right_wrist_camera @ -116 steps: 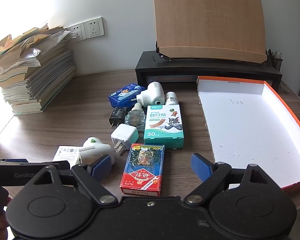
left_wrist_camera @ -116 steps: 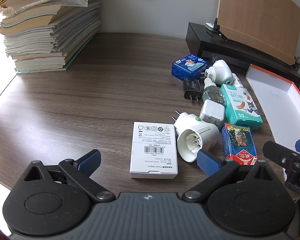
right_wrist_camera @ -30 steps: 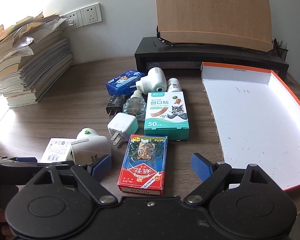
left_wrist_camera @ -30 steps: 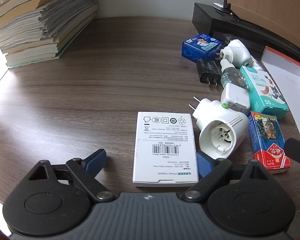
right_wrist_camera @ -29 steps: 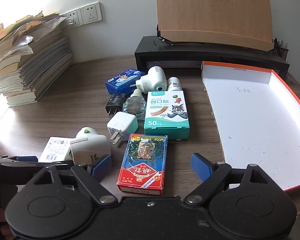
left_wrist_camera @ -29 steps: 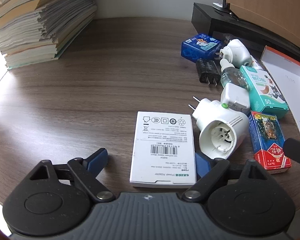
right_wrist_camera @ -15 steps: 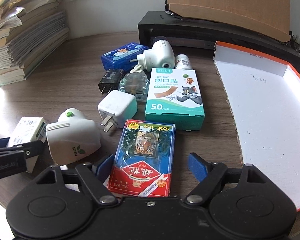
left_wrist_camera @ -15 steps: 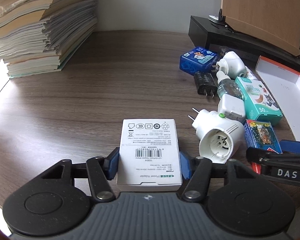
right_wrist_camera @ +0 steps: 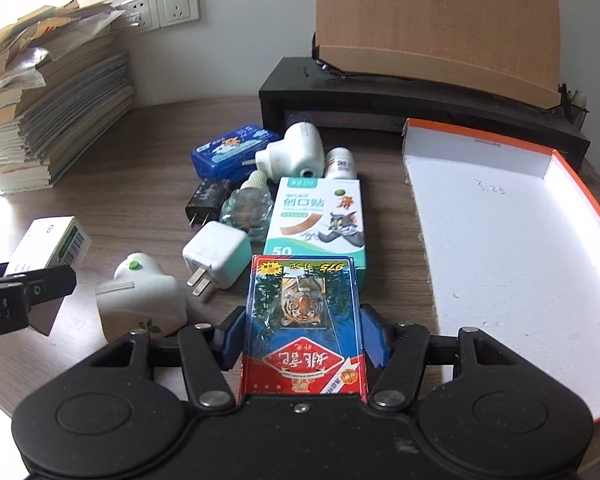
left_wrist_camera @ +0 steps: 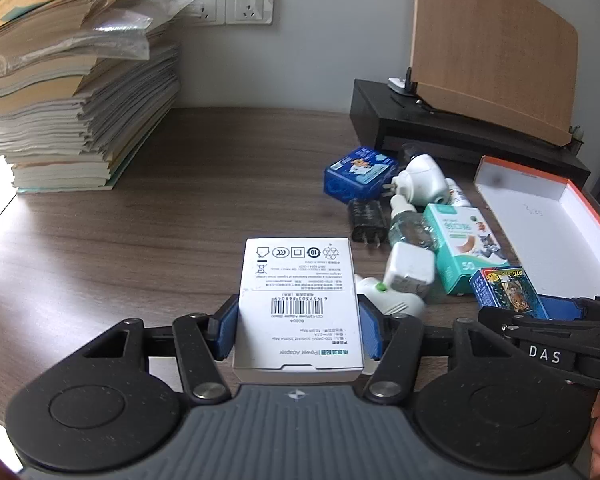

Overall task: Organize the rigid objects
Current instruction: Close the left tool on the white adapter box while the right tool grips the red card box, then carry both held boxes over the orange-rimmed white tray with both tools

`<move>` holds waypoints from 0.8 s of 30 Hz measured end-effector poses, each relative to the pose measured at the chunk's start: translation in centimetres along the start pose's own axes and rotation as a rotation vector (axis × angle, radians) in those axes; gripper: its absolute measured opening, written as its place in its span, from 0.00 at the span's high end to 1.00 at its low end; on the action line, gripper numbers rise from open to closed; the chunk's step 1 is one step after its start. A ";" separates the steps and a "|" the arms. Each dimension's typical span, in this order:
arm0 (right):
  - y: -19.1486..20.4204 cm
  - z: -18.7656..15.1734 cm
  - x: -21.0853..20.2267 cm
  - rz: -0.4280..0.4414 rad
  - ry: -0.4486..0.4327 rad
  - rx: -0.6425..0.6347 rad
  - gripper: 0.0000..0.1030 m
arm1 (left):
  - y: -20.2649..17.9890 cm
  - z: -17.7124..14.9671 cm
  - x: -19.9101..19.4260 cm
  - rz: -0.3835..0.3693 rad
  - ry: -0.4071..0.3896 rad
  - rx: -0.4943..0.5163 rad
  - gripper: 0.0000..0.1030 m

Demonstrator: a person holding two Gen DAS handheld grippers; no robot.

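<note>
White box (left_wrist_camera: pixel 298 300) reads "Power Adapter" — bandage box (right_wrist_camera: pixel 318 216) "50".

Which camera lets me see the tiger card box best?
The right wrist view: the tiger card box fills the middle, face up, clamped between the right gripper's fingers. The left wrist view shows it small, off to the side, partly hidden.

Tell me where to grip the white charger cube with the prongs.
Pinch the charger cube across its two flat side faces, from above, fingers clear of the prongs at its near-left end. It lies flat, close to the bottle, so a sideways approach looks crowded.
</note>
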State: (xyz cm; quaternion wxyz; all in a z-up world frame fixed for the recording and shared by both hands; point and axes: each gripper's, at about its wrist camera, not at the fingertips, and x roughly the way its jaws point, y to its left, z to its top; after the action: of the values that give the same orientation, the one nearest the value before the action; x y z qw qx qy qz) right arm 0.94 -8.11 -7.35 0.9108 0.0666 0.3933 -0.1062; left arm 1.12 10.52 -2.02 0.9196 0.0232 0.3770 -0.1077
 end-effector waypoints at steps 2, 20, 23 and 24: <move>-1.0 0.5 -1.2 -0.008 -0.021 0.017 0.31 | -1.2 0.6 -0.3 -0.019 -0.013 0.010 0.42; -15.5 4.8 -5.6 -0.133 -0.136 0.120 0.31 | -17.0 6.1 1.7 -0.221 -0.060 0.107 0.42; -17.8 5.5 -5.1 -0.138 -0.137 0.119 0.31 | -19.3 6.8 2.8 -0.223 -0.059 0.107 0.42; -18.5 5.7 -4.8 -0.138 -0.135 0.118 0.31 | -19.9 7.0 3.1 -0.221 -0.057 0.103 0.42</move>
State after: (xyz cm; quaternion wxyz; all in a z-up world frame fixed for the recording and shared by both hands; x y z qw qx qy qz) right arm -2.86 -26.48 -0.65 0.9203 0.0855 0.3278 -0.1957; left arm 3.79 -10.32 1.53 0.9101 0.0259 0.3451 -0.2281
